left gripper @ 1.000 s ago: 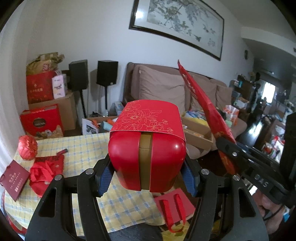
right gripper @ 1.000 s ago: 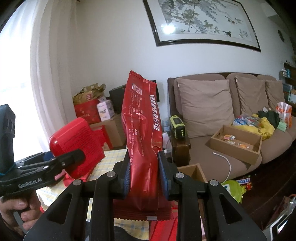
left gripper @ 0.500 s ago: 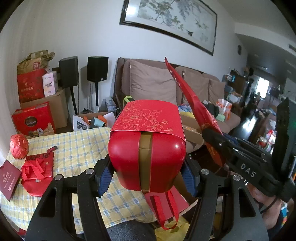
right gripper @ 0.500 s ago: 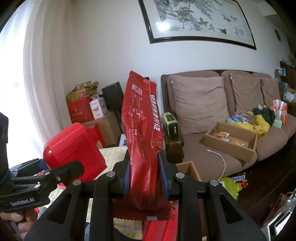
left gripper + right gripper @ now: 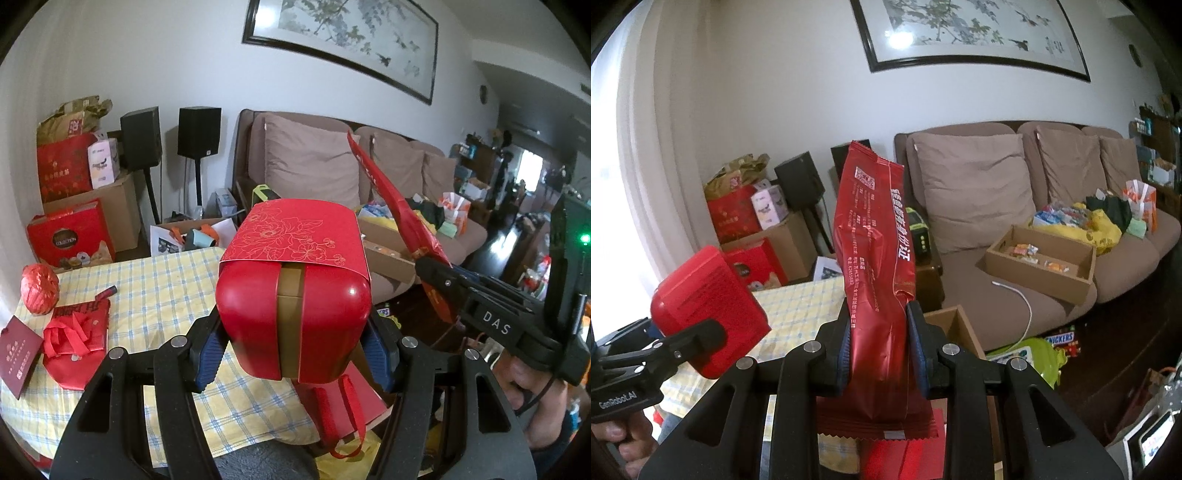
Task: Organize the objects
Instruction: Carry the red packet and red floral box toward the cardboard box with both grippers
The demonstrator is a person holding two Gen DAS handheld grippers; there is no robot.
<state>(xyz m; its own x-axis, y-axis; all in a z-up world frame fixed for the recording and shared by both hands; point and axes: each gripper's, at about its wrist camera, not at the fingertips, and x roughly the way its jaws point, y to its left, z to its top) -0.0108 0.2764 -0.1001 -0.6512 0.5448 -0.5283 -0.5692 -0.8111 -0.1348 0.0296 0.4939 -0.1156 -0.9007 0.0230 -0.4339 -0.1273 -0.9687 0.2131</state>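
We cannot see the lower back of the red tin (image 5: 293, 306) in the left wrist view; the left gripper (image 5: 293, 350) covers it. The tin in turn hides most of the red handled bag (image 5: 343, 402) beneath it. In the right wrist view, the foil packet (image 5: 875, 280) conceals part of the checked tablecloth (image 5: 798, 306) and the cardboard box (image 5: 956, 328) behind it. We cannot read the packet's small print. The hand (image 5: 617, 443) on the left gripper is cut off at the frame's edge.
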